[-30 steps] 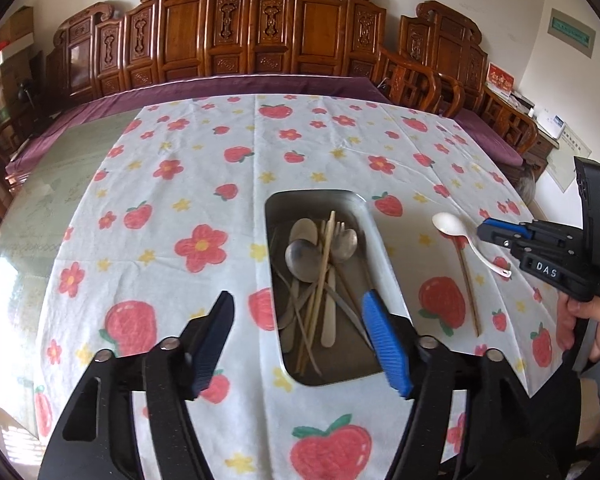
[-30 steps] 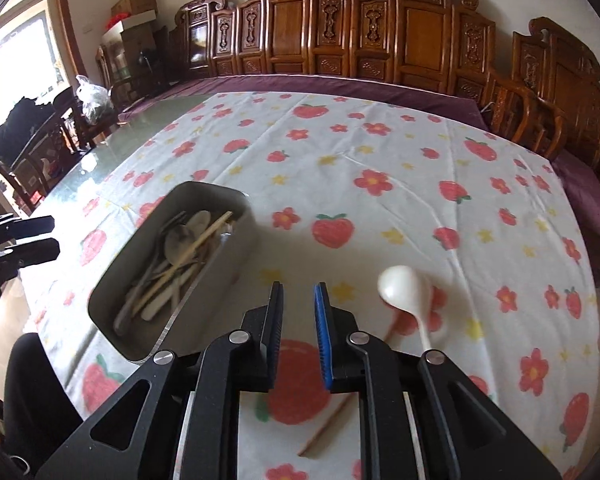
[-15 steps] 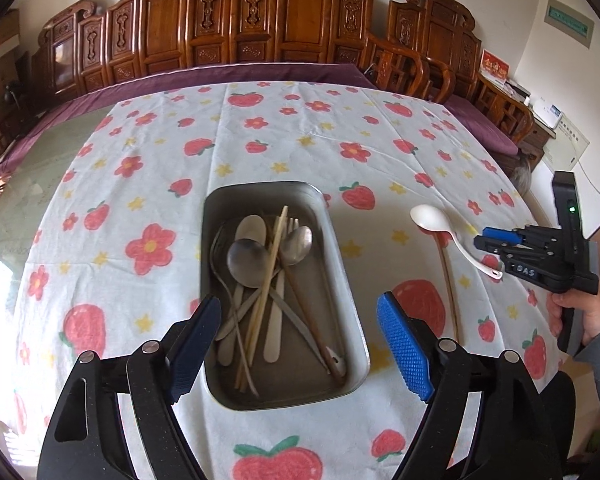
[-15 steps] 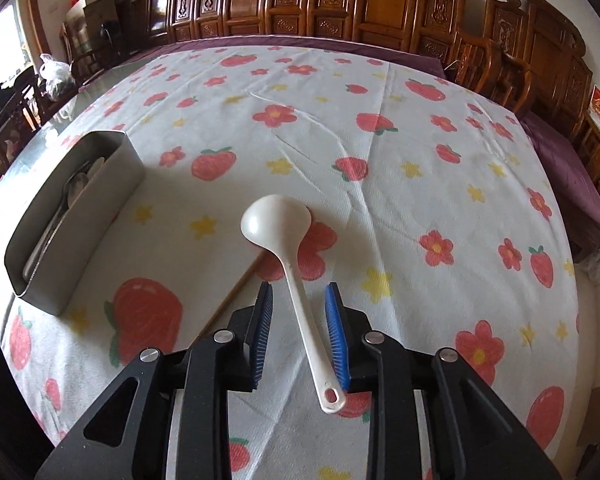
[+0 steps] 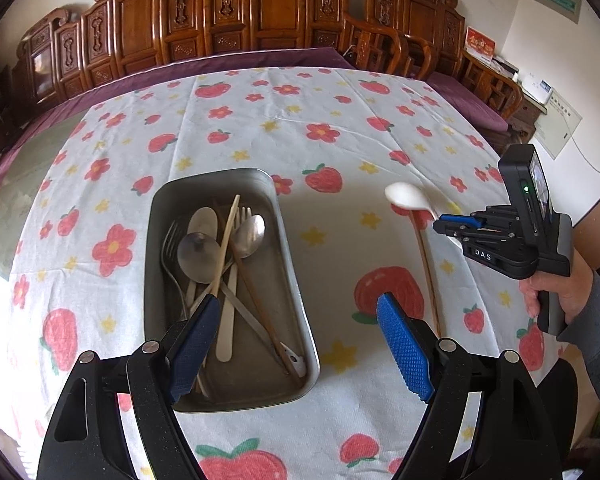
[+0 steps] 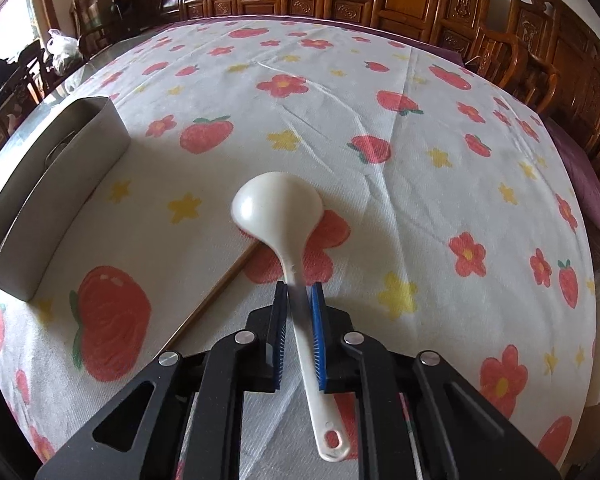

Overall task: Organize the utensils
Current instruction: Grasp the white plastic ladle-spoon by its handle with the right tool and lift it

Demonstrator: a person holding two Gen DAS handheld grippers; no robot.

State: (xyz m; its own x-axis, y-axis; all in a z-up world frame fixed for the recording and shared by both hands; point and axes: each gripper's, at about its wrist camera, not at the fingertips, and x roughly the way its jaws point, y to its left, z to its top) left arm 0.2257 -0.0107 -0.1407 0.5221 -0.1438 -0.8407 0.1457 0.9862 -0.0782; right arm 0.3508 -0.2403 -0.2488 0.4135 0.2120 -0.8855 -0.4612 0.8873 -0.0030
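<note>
I am closing my right gripper (image 6: 299,286) on the white ladle (image 6: 284,216) lying across a chopstick (image 6: 216,284) on the tabletop (image 6: 380,80), while my left gripper (image 5: 296,320) is hovering wide open, holding nothing, over the steel utensil tray (image 5: 296,280).

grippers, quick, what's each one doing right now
Left gripper: open, holding nothing, above the metal tray.
Right gripper: tongs just closed on the white spoon handle.
</note>
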